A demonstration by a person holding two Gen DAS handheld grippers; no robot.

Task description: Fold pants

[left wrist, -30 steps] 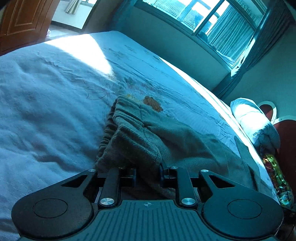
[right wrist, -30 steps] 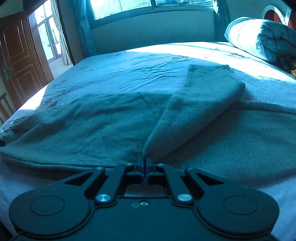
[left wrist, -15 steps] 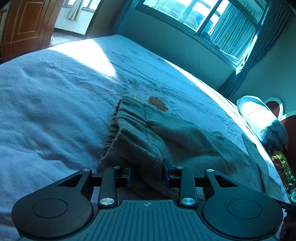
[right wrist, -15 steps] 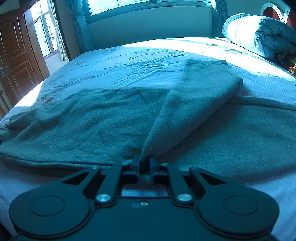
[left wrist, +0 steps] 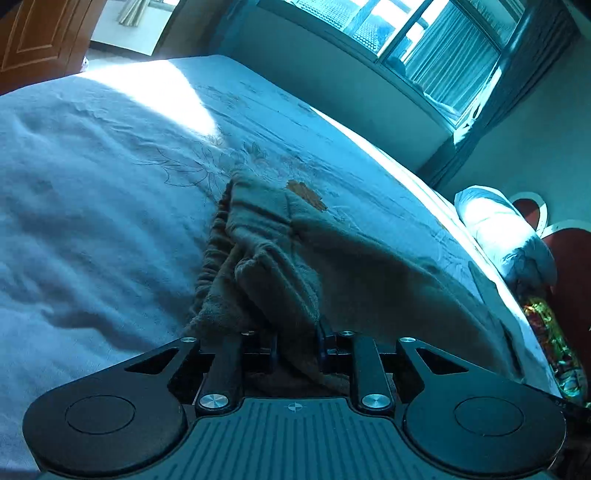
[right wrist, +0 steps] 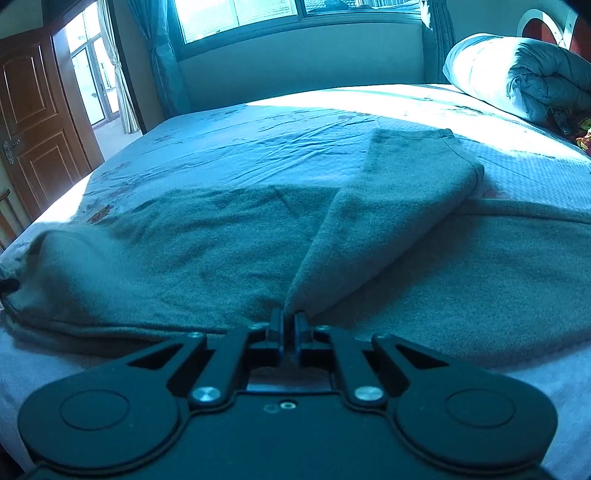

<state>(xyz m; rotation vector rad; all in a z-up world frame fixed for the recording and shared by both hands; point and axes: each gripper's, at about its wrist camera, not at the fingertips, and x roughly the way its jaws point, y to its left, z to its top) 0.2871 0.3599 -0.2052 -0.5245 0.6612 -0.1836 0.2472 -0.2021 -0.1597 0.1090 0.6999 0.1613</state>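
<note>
Grey-green fleece pants (left wrist: 351, 258) lie across the bed (left wrist: 92, 206). The gathered waistband end bunches up in front of my left gripper (left wrist: 298, 347). Its jaws are closing, and a thick fold of the waistband fills the gap between them. In the right wrist view the pants (right wrist: 184, 251) spread wide, with one leg (right wrist: 406, 192) folded back at an angle over the other. My right gripper (right wrist: 289, 325) is shut on the pinched edge where that fold starts, low over the cloth.
A rolled duvet (right wrist: 517, 74) lies at the head of the bed, also visible as a duvet (left wrist: 506, 236) at the right. A colourful item (left wrist: 554, 339) sits beside it. A wooden door (right wrist: 33, 122) stands left, and a curtained window (right wrist: 240, 14) lies behind the bed.
My left jaws spread a little, then narrowed again on the waistband, and the gripper sank slightly. In the right view the far left end of the pants has lifted and blurs.
</note>
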